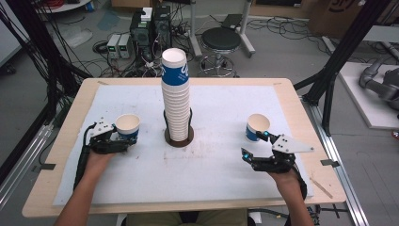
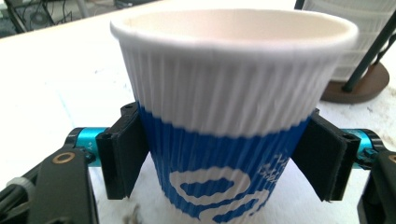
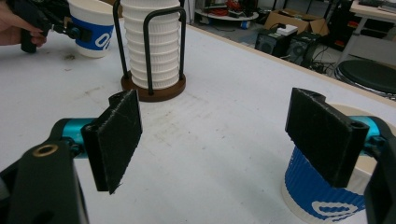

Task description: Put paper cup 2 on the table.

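Left gripper view: cup [image 2: 233, 112] clamped between pads [image 2: 122, 156].

High view overhead, gripper views low — sharing cup stack [image 1: 176, 101]

Ribbed matt paper cup [image 2: 224, 116]; rough black foam tool pads [image 3: 116, 135].

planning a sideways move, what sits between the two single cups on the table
In the high view, the tall cup stack in its holder stands between the left cup and the right cup.
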`<state>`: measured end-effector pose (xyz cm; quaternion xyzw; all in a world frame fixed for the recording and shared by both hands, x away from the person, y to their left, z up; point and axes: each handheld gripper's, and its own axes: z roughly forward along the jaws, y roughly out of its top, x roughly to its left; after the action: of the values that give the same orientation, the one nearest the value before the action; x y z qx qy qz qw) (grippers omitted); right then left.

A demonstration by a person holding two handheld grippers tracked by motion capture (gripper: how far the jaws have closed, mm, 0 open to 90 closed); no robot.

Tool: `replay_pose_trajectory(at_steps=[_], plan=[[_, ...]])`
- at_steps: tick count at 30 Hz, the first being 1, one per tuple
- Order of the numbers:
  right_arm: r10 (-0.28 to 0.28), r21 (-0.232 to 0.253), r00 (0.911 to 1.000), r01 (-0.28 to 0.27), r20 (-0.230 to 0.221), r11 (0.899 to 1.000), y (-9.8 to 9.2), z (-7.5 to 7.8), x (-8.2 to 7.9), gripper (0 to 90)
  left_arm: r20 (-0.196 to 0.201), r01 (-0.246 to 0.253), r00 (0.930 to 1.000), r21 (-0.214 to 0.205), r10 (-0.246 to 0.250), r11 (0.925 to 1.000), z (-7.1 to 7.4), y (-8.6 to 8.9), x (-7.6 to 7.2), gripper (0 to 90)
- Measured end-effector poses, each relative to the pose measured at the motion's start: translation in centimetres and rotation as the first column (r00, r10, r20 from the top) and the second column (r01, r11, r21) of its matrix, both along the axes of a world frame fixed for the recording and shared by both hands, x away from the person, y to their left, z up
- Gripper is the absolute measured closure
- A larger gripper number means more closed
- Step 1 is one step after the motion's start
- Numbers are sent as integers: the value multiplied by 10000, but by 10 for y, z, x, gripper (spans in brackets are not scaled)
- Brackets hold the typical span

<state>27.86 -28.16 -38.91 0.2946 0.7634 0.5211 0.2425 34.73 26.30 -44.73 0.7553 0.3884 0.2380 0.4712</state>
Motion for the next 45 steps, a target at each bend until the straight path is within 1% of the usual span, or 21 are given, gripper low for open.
replay_pose_trajectory(at_steps=[4, 8, 15, 17, 20, 22, 25, 27, 29, 32, 33, 35, 36, 38, 39, 41, 43, 45], plan=[[18, 3, 10000, -18, -24, 10000, 1, 0, 0, 191, -205, -50, 9998, 333, 57, 9994, 2, 0, -4, 245], [35, -7, 10000, -35, 38, 10000, 0, 0, 1, 191, -495, -116, 9987, 435, 138, 9990, 3, 2, -7, 245], [47, 27, 10000, -47, -21, 10000, 1, 0, 1, 191, -631, -207, 9978, 172, 217, 9996, 2, 4, -12, 229], [44, 22, 10000, -44, 34, 10000, 0, 1, 1, 191, -687, -191, 9975, 9, 191, 9998, 2, 4, -13, 211], [12, 54, 10000, -12, -3, 10000, 0, 1, 1, 191, -838, -308, 9961, -226, 288, 9993, 4, 4, -18, 176], [-15, 38, 10000, 15, 49, 10000, -2, 1, 1, 191, -787, -322, 9964, -269, 300, 9991, 6, 6, -22, 175], [-86, 47, 10000, 86, 50, 10000, -3, 1, 1, 191, -668, -490, 9967, -559, 452, 9972, 9, 12, -29, 175], [-135, -11, 9999, 135, 93, 9999, -4, 1, 1, 191, -594, -509, 9971, -738, 466, 9960, 11, 16, -33, 175], [-176, 3, 9998, 176, 53, 9998, -5, 2, 0, 191, -457, -479, 9980, -845, 442, 9953, 14, 17, -38, 175], [-254, -66, 9996, 255, 106, 9997, -6, 2, 0, 191, -49, -527, 9986, -1101, 525, 9925, 21, 19, -45, 175], [-282, -56, 9996, 282, 53, 9996, -7, 3, -1, 191, 163, -547, 9982, -1232, 571, 9909, 24, 19, -47, 175], [-390, -53, 9992, 390, 62, 9992, -9, 4, -1, 191, 621, -602, 9955, -1721, 718, 9832, 28, 20, -50, 175], [-493, -53, 9988, 493, 68, 9988, -11, 4, -2, 191, 929, -590, 9925, -2040, 793, 9772, 31, 19, -52, 175], [-616, 7, 9981, 616, 39, 9981, -15, 6, -2, 191, 1310, -524, 9878, -2304, 843, 9717, 36, 19, -53, 175], [-689, 55, 9976, 690, -65, 9976, -17, 6, -3, 191, 1472, -435, 9856, -2529, 829, 9665, 38, 18, -54, 175], [-837, 140, 9965, 838, -64, 9964, -22, 7, -4, 191, 1800, -154, 9811, -2906, 705, 9567, 42, 16, -56, 175], [-981, 194, 9951, 984, -133, 9950, -26, 8, -5, 191, 2056, 133, 9771, -3117, 538, 9501, 45, 14, -57, 174], [-1092, 224, 9939, 1096, -178, 9937, -30, 8, -7, 191, 2233, 491, 9743, -3331, 282, 9416, 46, 11, -57, 174]])
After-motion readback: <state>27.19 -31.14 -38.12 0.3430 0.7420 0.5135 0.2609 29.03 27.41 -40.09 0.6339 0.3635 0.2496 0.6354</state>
